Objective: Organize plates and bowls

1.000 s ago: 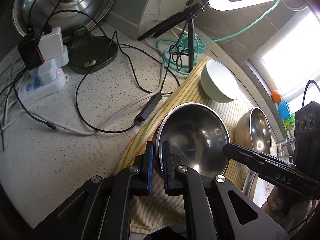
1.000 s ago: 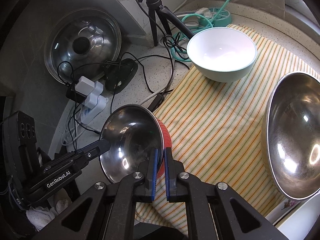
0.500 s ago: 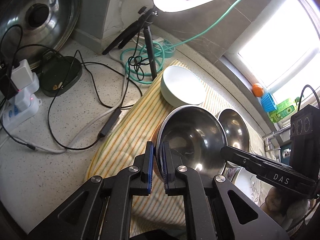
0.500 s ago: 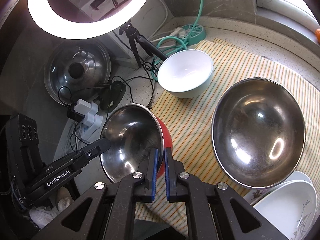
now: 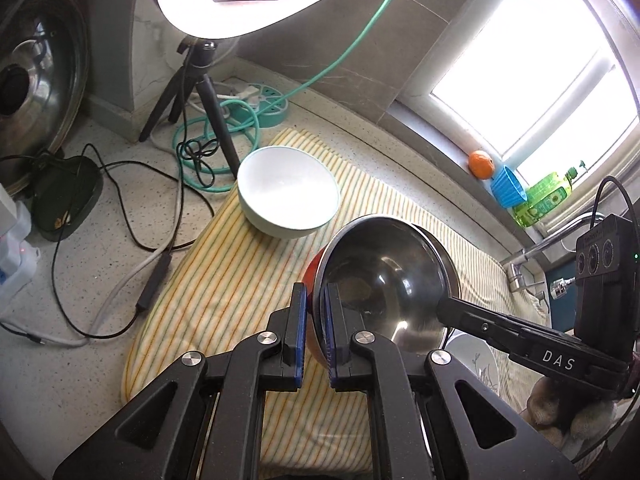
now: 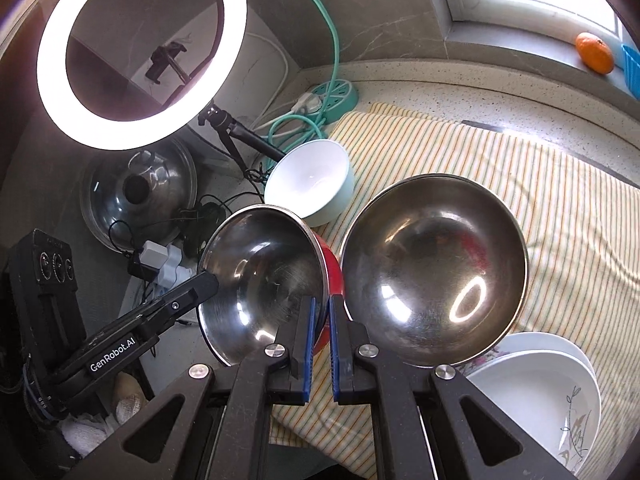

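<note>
While the big steel bowl (image 6: pixel 434 270) sits on the striped cloth (image 6: pixel 560 200) near its front edge, the red-sided bowl (image 6: pixel 262 280) is held up beside it. Left gripper (image 5: pixel 314 330), marked "GenRobot.AI", and right gripper (image 6: pixel 319 334), marked "DAS", each pinch that bowl's rim, jaws nearly closed.
</note>
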A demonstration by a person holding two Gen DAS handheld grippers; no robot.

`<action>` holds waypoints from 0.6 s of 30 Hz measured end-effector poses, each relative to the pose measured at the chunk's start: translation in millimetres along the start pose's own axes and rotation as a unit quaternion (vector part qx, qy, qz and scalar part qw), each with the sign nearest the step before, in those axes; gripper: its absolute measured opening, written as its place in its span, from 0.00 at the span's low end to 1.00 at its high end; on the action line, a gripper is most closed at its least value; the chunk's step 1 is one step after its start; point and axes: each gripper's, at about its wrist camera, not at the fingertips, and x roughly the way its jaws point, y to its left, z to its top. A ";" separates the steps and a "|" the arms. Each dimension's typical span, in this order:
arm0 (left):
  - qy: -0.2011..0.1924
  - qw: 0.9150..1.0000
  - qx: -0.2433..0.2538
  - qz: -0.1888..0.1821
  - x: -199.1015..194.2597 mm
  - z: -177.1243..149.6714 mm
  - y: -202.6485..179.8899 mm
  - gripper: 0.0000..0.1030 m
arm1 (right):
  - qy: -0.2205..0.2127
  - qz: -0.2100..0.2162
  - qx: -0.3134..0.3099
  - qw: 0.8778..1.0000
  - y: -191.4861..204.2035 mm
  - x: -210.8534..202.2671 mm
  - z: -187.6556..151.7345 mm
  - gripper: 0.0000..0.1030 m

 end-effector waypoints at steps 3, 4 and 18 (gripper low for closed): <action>0.003 1.000 0.013 -0.005 6.2 4.0 -12.2 0.07 | -0.008 -0.006 0.009 1.000 -9.8 -7.4 1.6 0.06; 0.004 1.000 0.016 -0.007 8.6 5.7 -16.1 0.07 | -0.010 -0.008 0.012 1.000 -13.4 -9.2 1.9 0.06; 0.030 0.997 0.063 -0.014 45.4 16.1 -58.7 0.07 | -0.026 -0.039 0.050 0.998 -61.8 -24.7 6.1 0.06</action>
